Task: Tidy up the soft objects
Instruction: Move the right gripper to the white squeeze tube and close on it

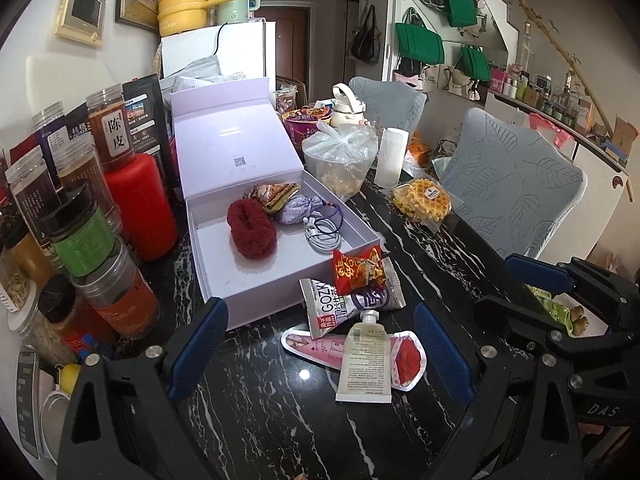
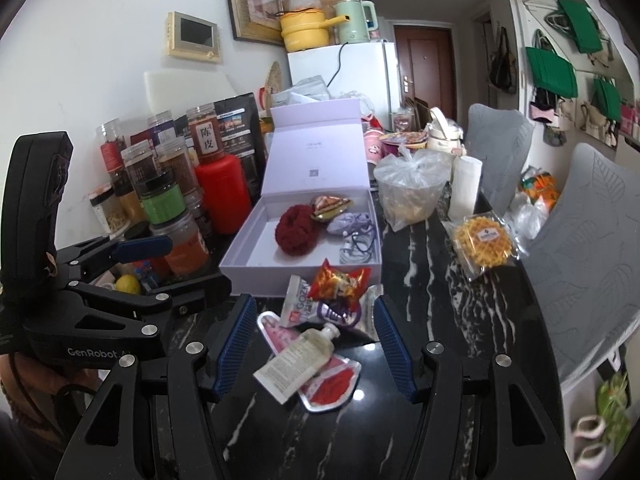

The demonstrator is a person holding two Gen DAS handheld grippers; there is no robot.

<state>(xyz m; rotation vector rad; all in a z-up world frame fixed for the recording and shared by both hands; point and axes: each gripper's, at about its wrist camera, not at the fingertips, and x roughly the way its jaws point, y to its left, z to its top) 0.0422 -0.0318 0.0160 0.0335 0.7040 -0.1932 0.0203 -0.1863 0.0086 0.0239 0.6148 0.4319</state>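
An open white gift box [image 1: 280,280] holds a dark red fluffy scrunchie [image 1: 252,232], a lilac sachet [image 1: 298,210], a patterned pouch [image 1: 276,196] and a coiled white cable [image 1: 322,236]. In front of it on the black marble table lie a red snack packet [image 1: 358,270], a white snack packet [image 1: 340,308], a cream tube [image 1: 366,360] and a pink and red sachet [image 1: 404,356]. My left gripper [image 1: 320,350] is open above this pile. In the right wrist view my right gripper [image 2: 316,344] is open, its pads either side of the tube [image 2: 300,358] without touching it.
Spice jars [image 1: 92,236] and a red bottle [image 1: 140,204] crowd the left of the box. Behind the pile stand a bagged bowl [image 1: 340,160], a paper roll [image 1: 392,156] and a wrapped waffle [image 1: 422,200]. Two grey chairs [image 1: 512,192] line the table's right edge.
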